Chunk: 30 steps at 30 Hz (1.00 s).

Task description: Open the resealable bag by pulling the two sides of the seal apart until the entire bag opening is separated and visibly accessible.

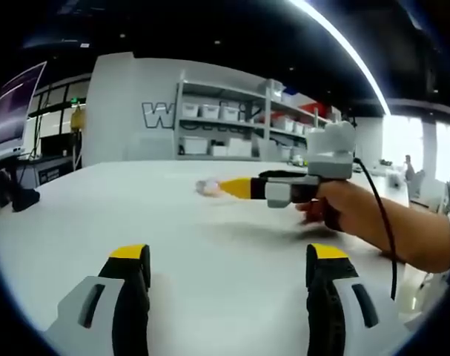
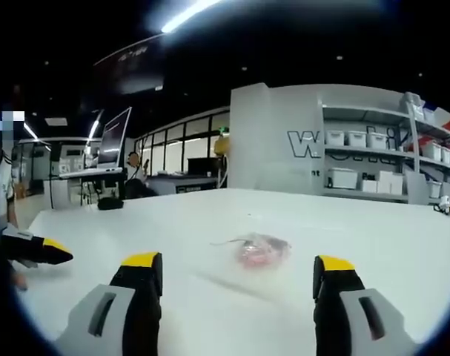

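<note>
A small clear resealable bag (image 2: pixel 258 251) with pinkish-red contents lies flat on the white table (image 2: pixel 373 237); whether its seal is open is too blurred to tell. My right gripper (image 2: pixel 238 261) is open, its jaws wide apart just short of the bag and level with it. In the left gripper view a hand holds the right gripper (image 1: pixel 228 188) low over the table, its yellow tips next to the bag (image 1: pixel 207 187). My left gripper (image 1: pixel 227 252) is open and holds nothing, well back from the bag. The left gripper (image 2: pixel 50 254) enters the right gripper view from the left.
Shelving (image 1: pixel 225 126) with white bins stands behind the table against a white wall. A dark object (image 1: pixel 13 196) rests at the table's left edge. A monitor (image 2: pixel 113 141) and desks are off to the side. A cable (image 1: pixel 384 215) trails from the right gripper.
</note>
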Motion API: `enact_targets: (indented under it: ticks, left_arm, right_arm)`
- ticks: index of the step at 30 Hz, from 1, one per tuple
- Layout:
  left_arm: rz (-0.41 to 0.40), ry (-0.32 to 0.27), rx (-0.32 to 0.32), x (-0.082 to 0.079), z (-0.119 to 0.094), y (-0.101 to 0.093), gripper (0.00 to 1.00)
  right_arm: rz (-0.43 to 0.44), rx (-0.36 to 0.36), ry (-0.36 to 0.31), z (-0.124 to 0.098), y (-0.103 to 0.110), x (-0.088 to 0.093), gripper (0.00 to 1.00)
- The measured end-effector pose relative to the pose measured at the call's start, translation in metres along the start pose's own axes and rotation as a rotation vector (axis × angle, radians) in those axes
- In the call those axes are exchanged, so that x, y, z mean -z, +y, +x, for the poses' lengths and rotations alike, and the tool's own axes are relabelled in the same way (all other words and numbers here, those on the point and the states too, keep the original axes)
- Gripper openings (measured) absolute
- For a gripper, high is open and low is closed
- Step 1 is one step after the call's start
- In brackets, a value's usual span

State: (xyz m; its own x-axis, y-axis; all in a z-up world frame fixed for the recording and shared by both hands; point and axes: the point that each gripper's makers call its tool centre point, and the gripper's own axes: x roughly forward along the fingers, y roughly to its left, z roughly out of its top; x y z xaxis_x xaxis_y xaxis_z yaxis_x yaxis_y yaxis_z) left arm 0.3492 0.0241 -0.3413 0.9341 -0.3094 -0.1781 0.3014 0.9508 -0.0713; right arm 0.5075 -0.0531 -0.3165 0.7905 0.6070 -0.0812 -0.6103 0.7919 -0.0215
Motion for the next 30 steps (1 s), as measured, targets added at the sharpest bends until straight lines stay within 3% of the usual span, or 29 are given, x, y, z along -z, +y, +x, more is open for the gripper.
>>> enact_targets:
  ticks: [30]
  left_arm:
    - [-0.007,-0.002,-0.001,0.0,0.0,0.001,0.85]
  right_arm:
    - [0.01,0.015,-0.007,-0.012,0.002,0.0,0.82]
